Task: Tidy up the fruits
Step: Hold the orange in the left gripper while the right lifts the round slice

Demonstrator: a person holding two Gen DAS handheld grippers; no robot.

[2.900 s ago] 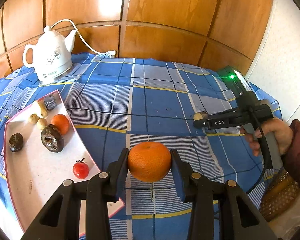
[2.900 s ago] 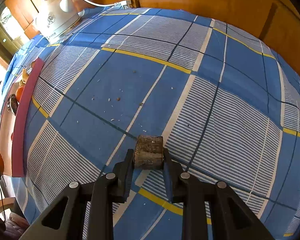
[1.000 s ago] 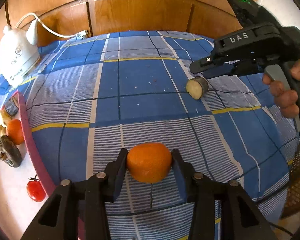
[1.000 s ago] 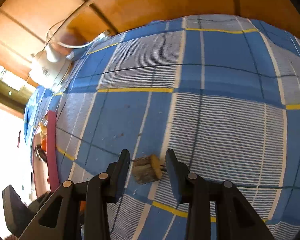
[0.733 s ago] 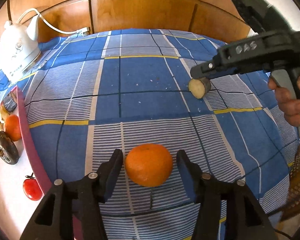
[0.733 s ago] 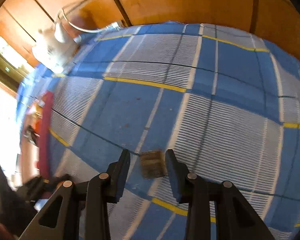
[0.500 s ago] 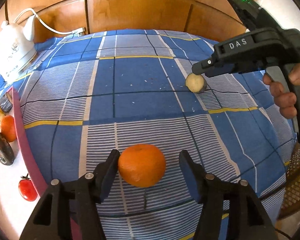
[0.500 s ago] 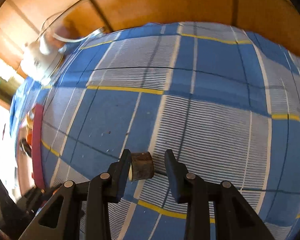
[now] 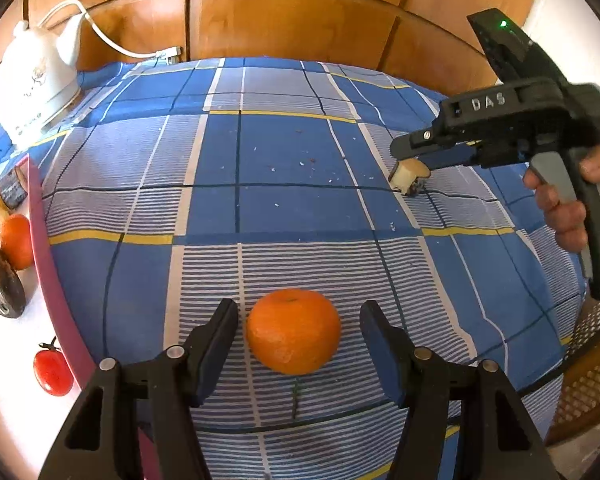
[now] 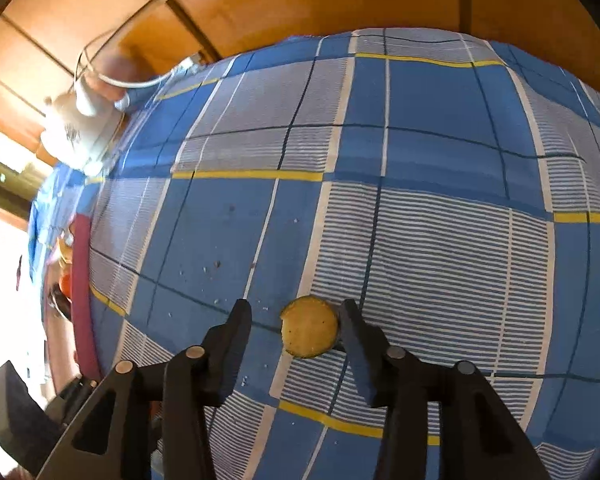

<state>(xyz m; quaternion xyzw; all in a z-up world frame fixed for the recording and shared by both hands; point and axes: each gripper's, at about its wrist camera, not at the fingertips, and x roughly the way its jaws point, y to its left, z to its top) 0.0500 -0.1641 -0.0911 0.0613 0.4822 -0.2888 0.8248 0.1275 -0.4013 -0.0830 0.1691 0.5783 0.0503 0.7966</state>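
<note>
An orange (image 9: 293, 330) is left on the cloth (image 9: 300, 152) between the spread left gripper (image 9: 296, 320). The right gripper (image 10: 296, 322) is being opened around a cut piece (image 10: 309, 332). A tomato (image 9: 52, 372) is kept in the tray (image 9: 56, 300).

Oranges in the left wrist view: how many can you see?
2. One orange sits on the blue checked cloth between the open left gripper fingers, untouched. Another orange lies on the tray at the left edge. More may be hidden.
</note>
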